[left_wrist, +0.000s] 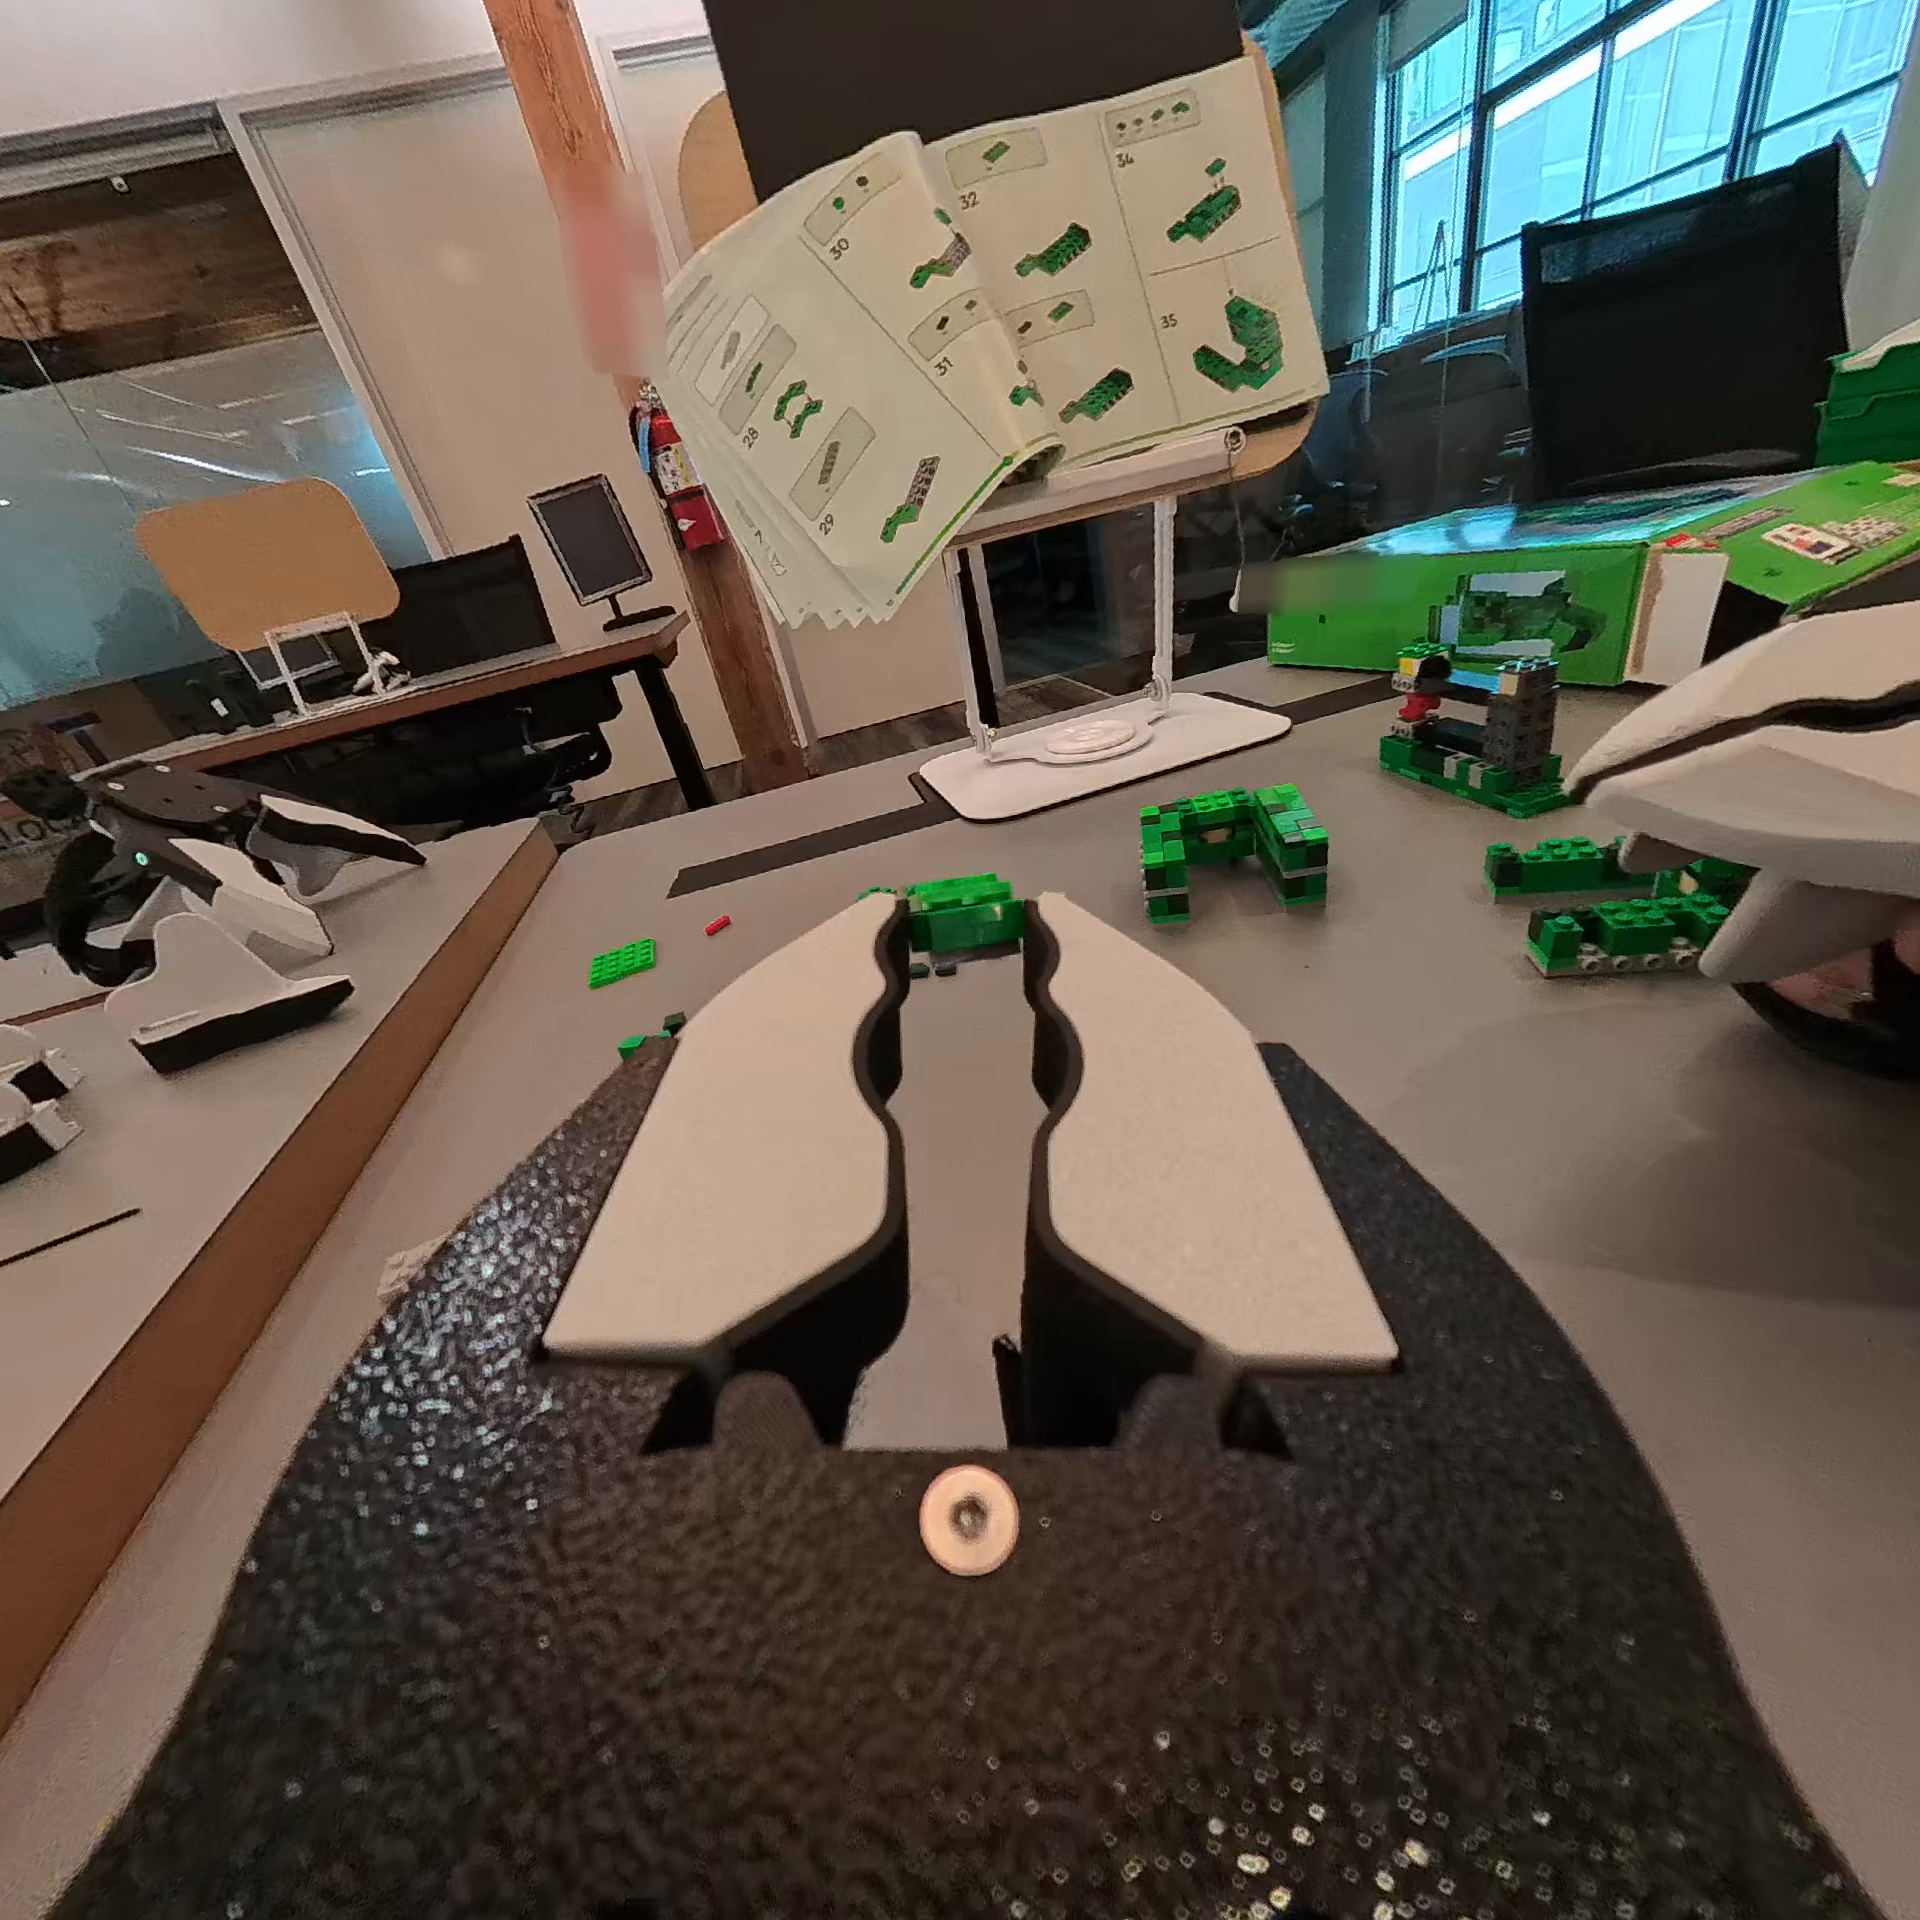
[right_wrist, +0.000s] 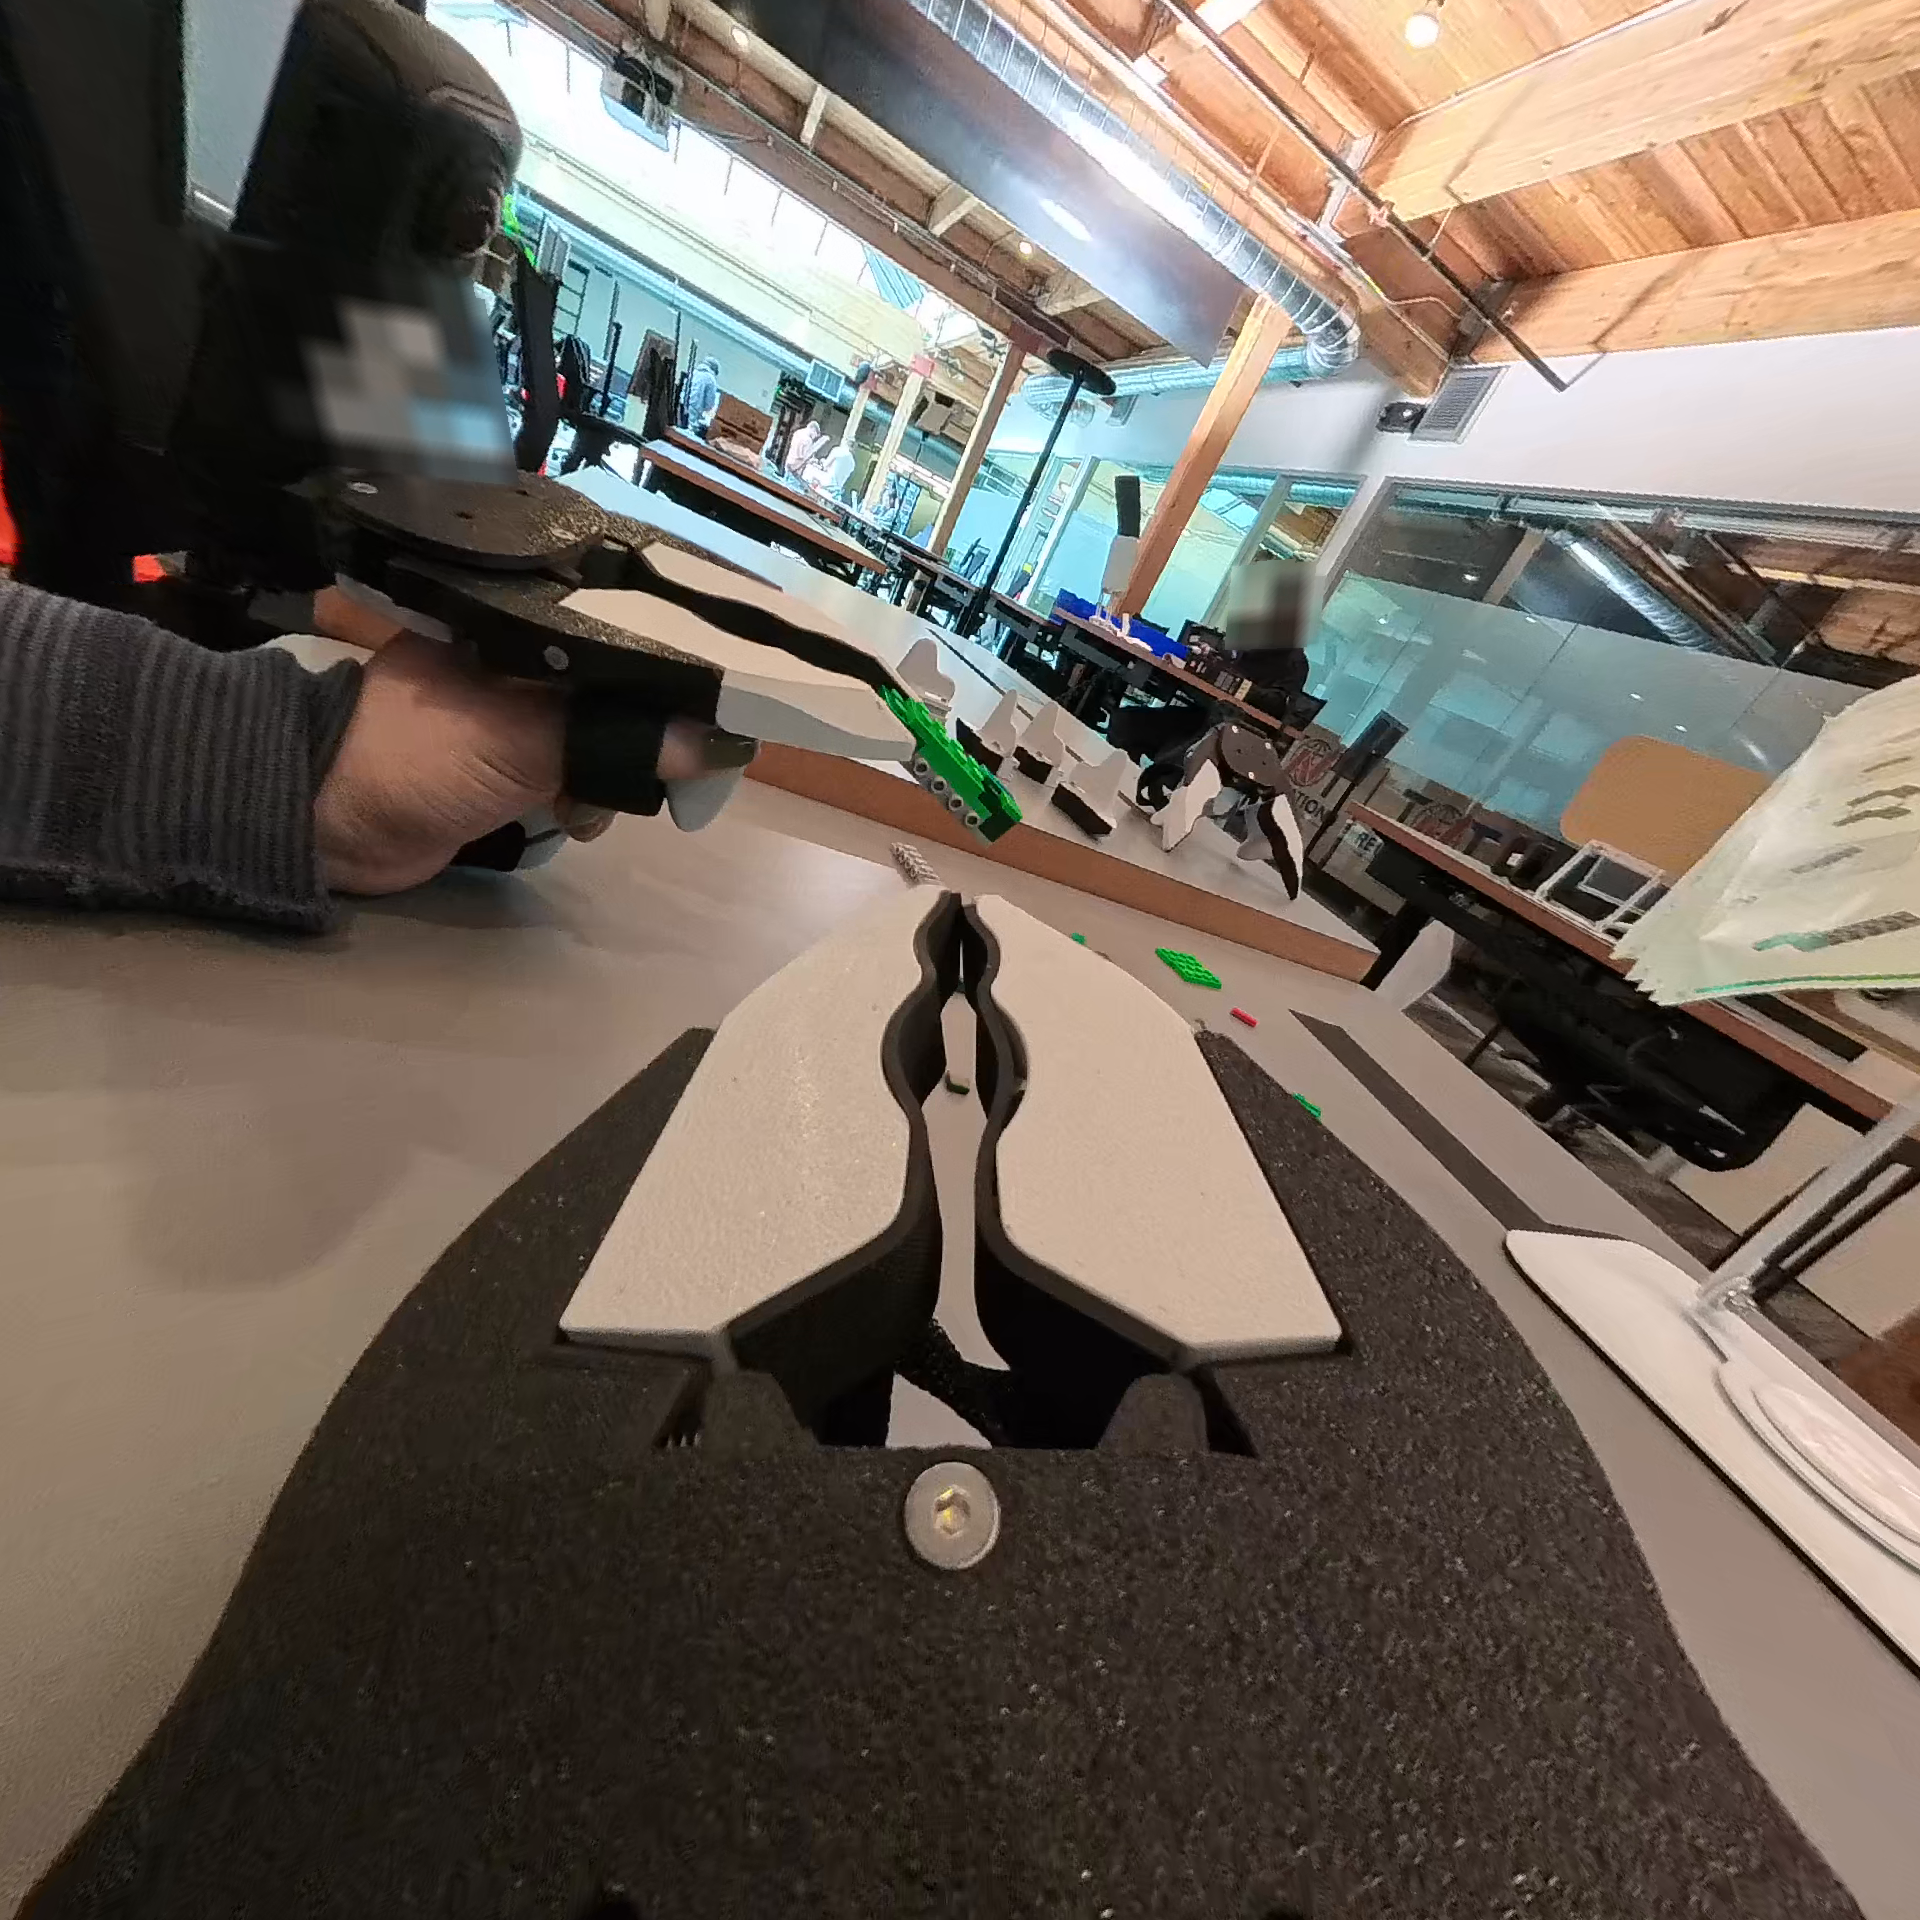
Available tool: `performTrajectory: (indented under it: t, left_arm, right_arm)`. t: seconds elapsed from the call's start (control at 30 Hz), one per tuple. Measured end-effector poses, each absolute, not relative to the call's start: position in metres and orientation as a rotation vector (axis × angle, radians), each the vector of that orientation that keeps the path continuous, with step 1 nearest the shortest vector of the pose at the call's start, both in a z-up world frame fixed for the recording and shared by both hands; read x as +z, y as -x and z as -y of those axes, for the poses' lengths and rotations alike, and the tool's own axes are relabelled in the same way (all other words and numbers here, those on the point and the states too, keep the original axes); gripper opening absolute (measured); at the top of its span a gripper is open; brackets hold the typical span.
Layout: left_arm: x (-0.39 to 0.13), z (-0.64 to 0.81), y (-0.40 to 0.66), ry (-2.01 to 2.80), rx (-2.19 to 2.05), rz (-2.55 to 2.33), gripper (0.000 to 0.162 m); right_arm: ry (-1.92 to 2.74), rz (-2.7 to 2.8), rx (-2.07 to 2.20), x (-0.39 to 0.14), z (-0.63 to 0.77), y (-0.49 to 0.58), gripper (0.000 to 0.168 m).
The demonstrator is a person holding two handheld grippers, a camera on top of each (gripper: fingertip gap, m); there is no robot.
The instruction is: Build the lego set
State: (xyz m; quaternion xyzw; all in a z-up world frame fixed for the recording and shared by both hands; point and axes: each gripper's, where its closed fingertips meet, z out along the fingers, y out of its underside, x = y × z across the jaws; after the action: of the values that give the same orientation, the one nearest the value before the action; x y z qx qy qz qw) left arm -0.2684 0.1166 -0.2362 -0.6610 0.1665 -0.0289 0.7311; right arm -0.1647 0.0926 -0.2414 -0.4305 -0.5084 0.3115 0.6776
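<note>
My left gripper (left_wrist: 961, 902) is shut on a green lego assembly (left_wrist: 958, 927) with a grey studded strip on its underside and holds it above the grey table (left_wrist: 1351, 1195). In the right wrist view the same gripper (right_wrist: 896, 717) holds the assembly (right_wrist: 956, 774) tilted in the air, with a hand around the handle. My right gripper (right_wrist: 961, 916) has its fingertips together with nothing visible between them, low over the table. It shows at the right edge of the left wrist view (left_wrist: 1581, 790), near a long green build (left_wrist: 1621, 920).
An open instruction booklet (left_wrist: 987, 312) rests on a white stand (left_wrist: 1101, 753). A green arch build (left_wrist: 1236, 852), a grey-towered build (left_wrist: 1475, 738) and the green box (left_wrist: 1558, 592) lie beyond. A green plate (left_wrist: 623, 961) and a red piece (left_wrist: 717, 925) lie loose. Spare grippers (left_wrist: 208, 894) stand on the neighbouring table. One gripper's finger ends stand about 11 cm off the other's. The green arch build (left_wrist: 1236, 852) sits 20 cm or so from the ends of my right fingers.
</note>
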Motion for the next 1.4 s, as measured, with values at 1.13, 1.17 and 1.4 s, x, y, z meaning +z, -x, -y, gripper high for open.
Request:
performTrajectory:
  t: [1.13,1.17,1.4]
  left_arm:
    - [-0.245,-0.119,0.254,1.482,0.003,-0.495,0.020]
    - [-0.244,-0.119,0.255,1.480,-0.004,-0.484,0.020]
    - [-0.239,-0.117,0.265,1.462,-0.054,-0.405,0.020]
  right_arm:
    - [0.934,1.141,0.632,-0.239,-0.091,0.163,0.000]
    - [0.934,1.142,0.632,-0.240,-0.091,0.163,0.000]
    - [0.932,1.148,0.629,-0.240,-0.090,0.163,0.000]
